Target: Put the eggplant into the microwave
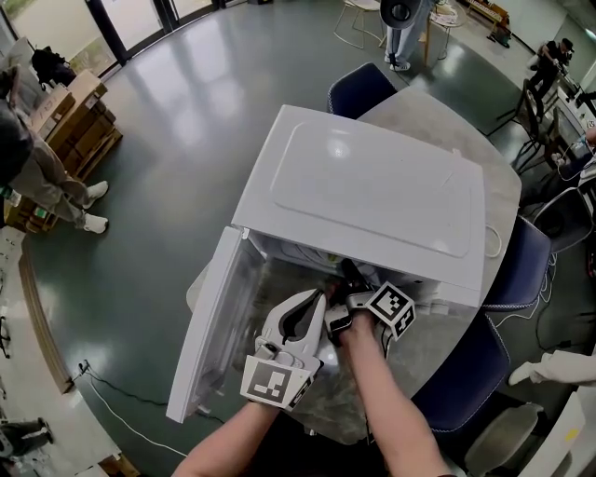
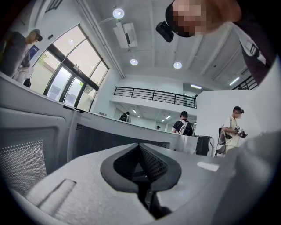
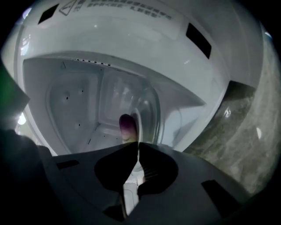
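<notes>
On the grey stone-look bench (image 1: 424, 110) a white microwave (image 1: 372, 196) stands with its door (image 1: 209, 326) swung wide to the left, and both claws sit at the mouth of the cavity. Blue chairs (image 1: 358, 88) ring the bench, a white cable (image 1: 492, 244) loops off the microwave's right side, and cardboard boxes (image 1: 79, 116) are stacked near a standing person (image 1: 47, 182) well off to the left. The right claw (image 3: 138, 145) reaches into the cavity, its pads drawn together to a thin slit. The eggplant (image 3: 126, 127) lies inside the microwave just past the tips, its purple end against the glass turntable (image 3: 149, 118). I cannot tell whether the tips touch it. The left claw (image 2: 139, 147) is closed on nothing and tilts up beside the door. Beyond it are ceiling lights, a railed balcony and people in the distance. A warning label (image 3: 127, 11) with a triangle runs along the cavity's frame, its print too blurred to read. Each claw's cube carries black-and-white square markers.
</notes>
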`<state>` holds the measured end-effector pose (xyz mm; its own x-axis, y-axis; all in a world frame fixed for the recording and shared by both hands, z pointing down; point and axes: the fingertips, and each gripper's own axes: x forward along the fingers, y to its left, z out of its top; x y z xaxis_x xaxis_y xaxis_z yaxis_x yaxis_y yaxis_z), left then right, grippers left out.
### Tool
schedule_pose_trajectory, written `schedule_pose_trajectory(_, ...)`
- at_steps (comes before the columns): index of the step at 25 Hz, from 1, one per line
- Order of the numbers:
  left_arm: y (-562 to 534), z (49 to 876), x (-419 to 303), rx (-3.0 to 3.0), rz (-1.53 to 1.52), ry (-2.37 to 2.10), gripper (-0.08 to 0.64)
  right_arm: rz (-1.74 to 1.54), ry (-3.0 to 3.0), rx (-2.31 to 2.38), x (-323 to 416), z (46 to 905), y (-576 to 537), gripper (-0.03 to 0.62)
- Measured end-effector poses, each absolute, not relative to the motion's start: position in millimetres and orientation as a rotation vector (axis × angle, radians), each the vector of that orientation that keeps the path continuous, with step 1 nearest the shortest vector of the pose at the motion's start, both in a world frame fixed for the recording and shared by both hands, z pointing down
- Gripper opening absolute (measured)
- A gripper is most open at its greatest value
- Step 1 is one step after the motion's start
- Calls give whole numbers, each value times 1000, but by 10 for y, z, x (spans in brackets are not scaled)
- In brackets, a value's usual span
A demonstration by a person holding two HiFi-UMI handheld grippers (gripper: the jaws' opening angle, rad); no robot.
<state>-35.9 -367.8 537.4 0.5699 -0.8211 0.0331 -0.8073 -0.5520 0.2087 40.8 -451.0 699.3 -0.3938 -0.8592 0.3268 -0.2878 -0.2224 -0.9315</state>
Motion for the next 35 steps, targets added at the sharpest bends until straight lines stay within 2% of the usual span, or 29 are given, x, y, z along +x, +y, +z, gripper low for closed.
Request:
schedule_pose_trajectory(13, -3531, 5288, -278, 2583, -38, -1341, 8, -1620, 1708, -1423, 464, 6676, -4151, 3)
schedule_pose_trajectory(18, -3387, 5023, -196, 2586, -20, -1317, 8, -1552, 1921, -1389, 417, 6152, -3800, 3)
schedule_pose_trajectory(35, -2557, 3699, 39, 2669, -106, -1284, 8, -1031, 2438, -1237, 450, 4071, -2854, 2)
